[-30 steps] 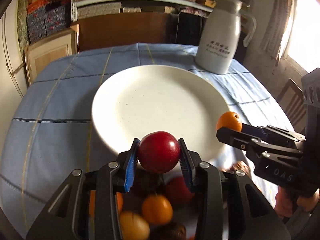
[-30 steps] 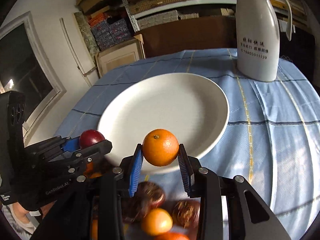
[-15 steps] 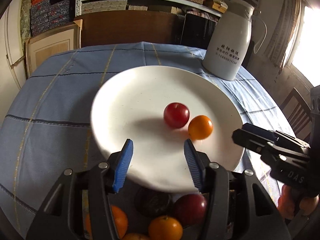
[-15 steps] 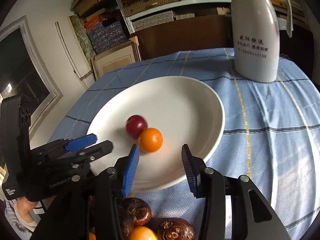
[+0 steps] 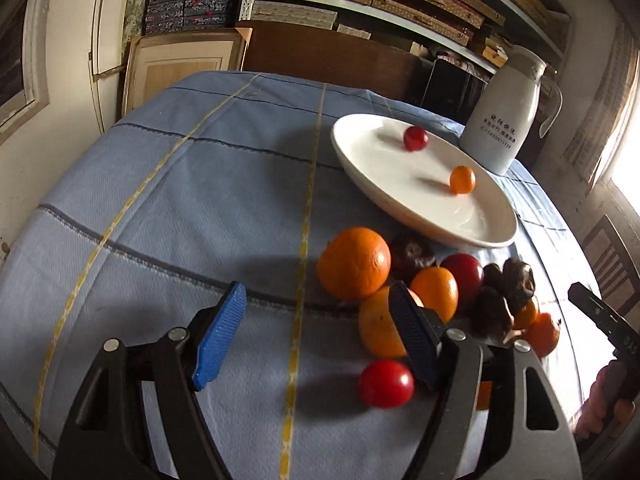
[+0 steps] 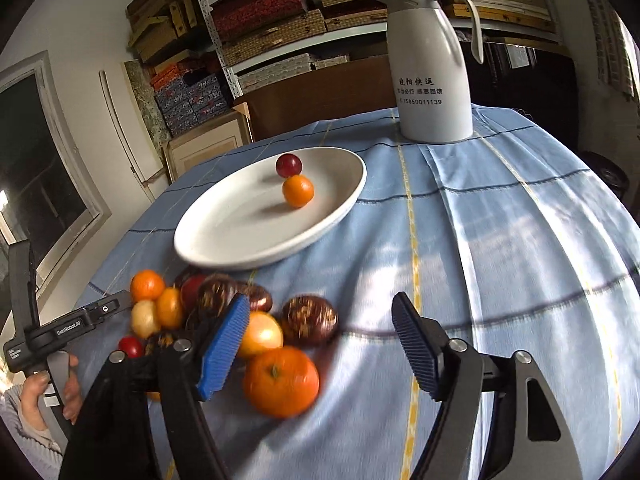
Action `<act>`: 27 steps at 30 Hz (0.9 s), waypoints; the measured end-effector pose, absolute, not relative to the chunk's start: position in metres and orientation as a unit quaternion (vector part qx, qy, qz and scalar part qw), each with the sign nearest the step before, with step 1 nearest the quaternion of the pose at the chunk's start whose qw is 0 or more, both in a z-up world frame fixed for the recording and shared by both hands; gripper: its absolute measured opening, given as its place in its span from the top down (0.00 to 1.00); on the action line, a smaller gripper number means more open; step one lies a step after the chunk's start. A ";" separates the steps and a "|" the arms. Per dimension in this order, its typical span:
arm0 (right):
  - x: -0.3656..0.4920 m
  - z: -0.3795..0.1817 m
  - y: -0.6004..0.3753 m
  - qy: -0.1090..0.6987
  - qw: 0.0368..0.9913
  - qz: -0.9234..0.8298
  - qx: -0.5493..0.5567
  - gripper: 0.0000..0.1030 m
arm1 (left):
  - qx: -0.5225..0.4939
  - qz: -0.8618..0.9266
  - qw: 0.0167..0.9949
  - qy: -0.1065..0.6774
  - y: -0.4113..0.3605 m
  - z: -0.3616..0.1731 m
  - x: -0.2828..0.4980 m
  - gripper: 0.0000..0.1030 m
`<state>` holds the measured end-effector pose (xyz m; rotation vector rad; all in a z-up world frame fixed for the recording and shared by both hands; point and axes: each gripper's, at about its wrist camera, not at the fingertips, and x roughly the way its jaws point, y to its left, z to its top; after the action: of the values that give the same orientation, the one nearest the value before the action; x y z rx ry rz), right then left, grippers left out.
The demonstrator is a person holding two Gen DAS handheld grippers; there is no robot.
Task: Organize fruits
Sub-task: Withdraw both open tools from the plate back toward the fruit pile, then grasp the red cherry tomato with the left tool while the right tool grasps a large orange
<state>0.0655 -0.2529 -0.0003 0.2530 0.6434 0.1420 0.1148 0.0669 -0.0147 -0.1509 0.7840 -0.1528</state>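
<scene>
A window [image 6: 48,184] and stacked shelves [image 6: 260,20] back the blue-clothed surface [image 6: 500,220], where the left gripper [image 5: 316,336] and right gripper [image 6: 320,344], jaws just opened and empty, flank the fruit pile [image 6: 240,320] before a two-fruit plate [image 6: 224,244] and white jug [image 6: 434,64].

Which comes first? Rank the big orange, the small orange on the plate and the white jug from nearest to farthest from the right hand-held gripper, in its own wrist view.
1. Big orange: on the cloth just left of the open right hand-held gripper.
2. Small orange: on the plate, mid-table.
3. White jug: at the table's far edge.
</scene>
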 end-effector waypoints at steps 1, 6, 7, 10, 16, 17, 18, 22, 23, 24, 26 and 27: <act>0.060 0.001 -0.253 0.307 0.941 0.068 0.125 0.23 | -0.072 -0.078 0.919 0.380 0.065 -0.015 0.111 0.30; 0.052 0.004 -0.261 0.287 0.946 0.064 0.138 0.19 | -0.039 -0.097 0.922 0.373 0.046 -0.015 0.093 0.25; 0.052 0.003 -0.260 0.290 0.945 0.064 0.139 0.19 | -0.030 -0.102 0.922 0.371 0.042 -0.015 0.090 0.23; 0.054 0.002 -0.260 0.296 0.943 0.064 0.139 0.19 | -0.011 -0.110 0.923 0.369 0.036 -0.015 0.088 0.18; 0.051 0.003 -0.259 0.297 0.941 0.069 0.143 0.19 | -0.018 -0.122 0.909 0.398 0.035 -0.021 0.084 0.18; 0.051 0.003 -0.259 0.299 0.941 0.072 0.144 0.19 | -0.021 -0.127 0.907 0.401 0.038 -0.022 0.083 0.18; 0.050 0.003 -0.258 0.301 0.940 0.074 0.144 0.19 | -0.025 -0.129 0.906 0.403 0.040 -0.022 0.082 0.18; 0.045 0.001 -0.257 0.304 0.937 0.084 0.147 0.19 | -0.023 -0.125 0.901 0.415 0.038 -0.025 0.083 0.27; 0.044 0.001 -0.258 0.305 0.937 0.084 0.150 0.19 | -0.017 -0.123 0.898 0.422 0.036 -0.027 0.084 0.38; 0.044 0.000 -0.260 0.306 0.936 0.084 0.154 0.19 | -0.014 -0.122 0.896 0.426 0.035 -0.028 0.085 0.48; 0.045 -0.002 -0.263 0.311 0.933 0.082 0.163 0.19 | -0.017 -0.123 0.893 0.433 0.035 -0.031 0.087 0.53; 0.045 -0.003 -0.263 0.314 0.932 0.082 0.164 0.19 | -0.022 -0.125 0.892 0.434 0.037 -0.032 0.087 0.53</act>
<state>0.0455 -0.2633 -0.0026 0.3362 0.6420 0.1678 0.0874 0.0369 -0.0316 -0.0447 0.9016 -0.2585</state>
